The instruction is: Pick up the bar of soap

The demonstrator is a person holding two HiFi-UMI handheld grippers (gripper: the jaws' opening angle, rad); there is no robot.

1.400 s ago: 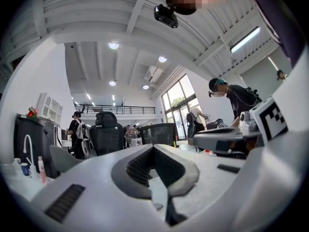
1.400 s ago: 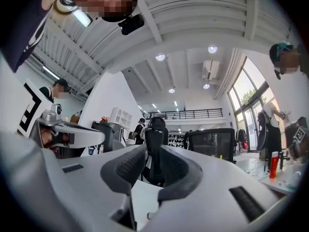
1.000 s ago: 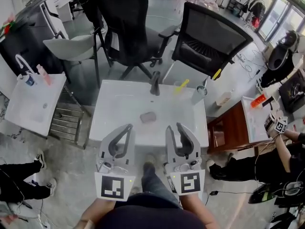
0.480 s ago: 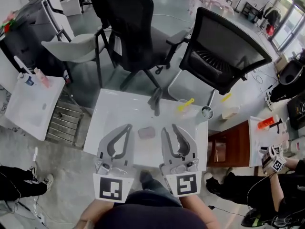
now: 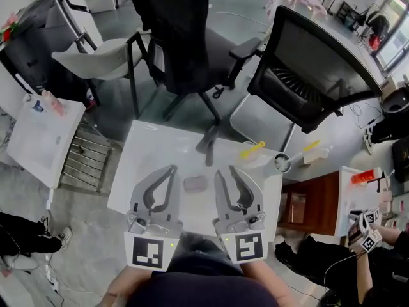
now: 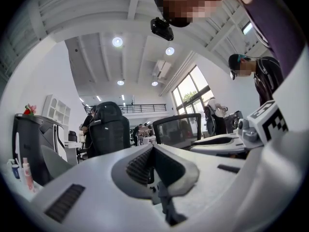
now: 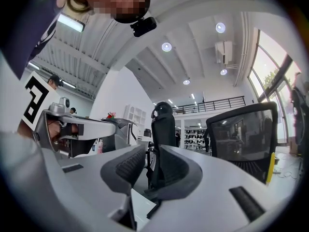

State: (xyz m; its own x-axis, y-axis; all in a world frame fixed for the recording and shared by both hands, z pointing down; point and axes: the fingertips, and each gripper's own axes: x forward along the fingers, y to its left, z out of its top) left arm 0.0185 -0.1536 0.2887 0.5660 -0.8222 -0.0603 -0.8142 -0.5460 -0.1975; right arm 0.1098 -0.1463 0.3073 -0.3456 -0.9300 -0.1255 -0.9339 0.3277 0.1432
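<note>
The bar of soap (image 5: 195, 184), a greyish-pink block, lies in the white sink basin (image 5: 150, 152) in the head view. My left gripper (image 5: 172, 169) hovers just left of it, jaws closed tip to tip with nothing between them. My right gripper (image 5: 225, 170) hovers just right of the soap, its jaws a little apart and empty. Both point level across the basin toward the chairs. In the left gripper view the left gripper (image 6: 153, 148) has its pads meeting. The right gripper (image 7: 150, 154) in its own view has a narrow gap. Neither gripper view shows the soap.
A dark faucet (image 5: 208, 147) stands at the sink's back edge. A cup with a yellow toothbrush (image 5: 251, 151) and another cup (image 5: 280, 164) sit to its right. Two black office chairs (image 5: 185, 37) (image 5: 319, 75) stand behind. A second white sink (image 5: 38, 139) is at the left, a wooden cabinet (image 5: 307, 203) at the right.
Both grippers have moved forward over the sink. The soap, formerly ahead of their tips, now lies between the two grippers. Neither gripper's jaws have changed.
</note>
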